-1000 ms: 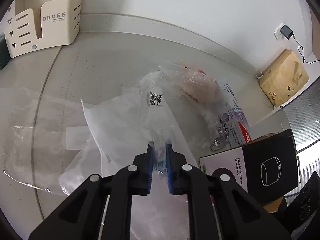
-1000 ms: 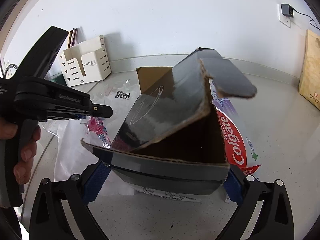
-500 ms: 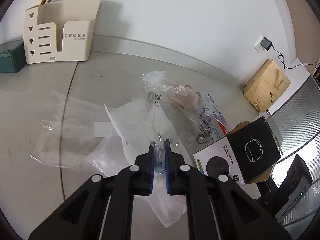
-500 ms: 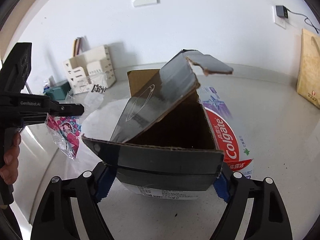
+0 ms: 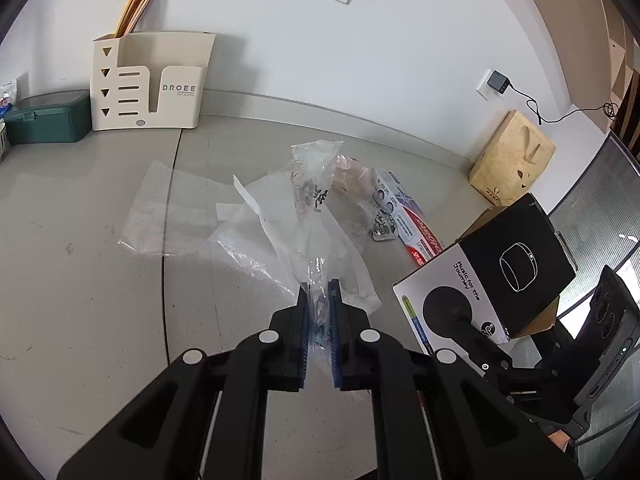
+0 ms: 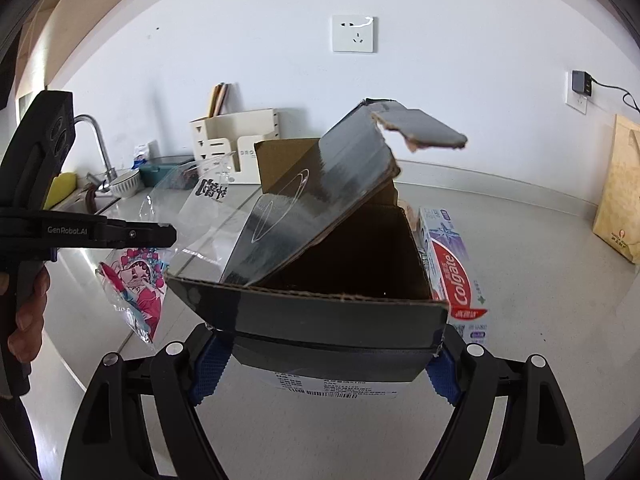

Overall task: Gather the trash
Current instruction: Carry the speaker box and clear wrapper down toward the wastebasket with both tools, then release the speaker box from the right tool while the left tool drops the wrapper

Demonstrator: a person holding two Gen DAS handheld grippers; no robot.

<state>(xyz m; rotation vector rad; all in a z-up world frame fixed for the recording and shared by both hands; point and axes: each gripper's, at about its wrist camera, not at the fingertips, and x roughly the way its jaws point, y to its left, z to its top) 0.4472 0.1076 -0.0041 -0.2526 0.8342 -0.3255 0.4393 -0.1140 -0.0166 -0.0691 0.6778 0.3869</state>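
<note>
The left gripper (image 5: 318,300) has its jaws pinching a clear plastic wrapper (image 6: 132,284) lifted off the surface, just left of the black cardboard box (image 6: 320,264). The right gripper (image 6: 320,360) has its jaws spread wide, clamping the box's sides. The wrapper should probably clear the raised flap (image 6: 320,184) before release. The box interior looks dark; no contents can be made out.

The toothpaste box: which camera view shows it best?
The right wrist view: the toothpaste box lies flat beside the black carton, with its brand name readable. The left wrist view shows the toothpaste box smaller, partly under a clear plastic bag.
</note>
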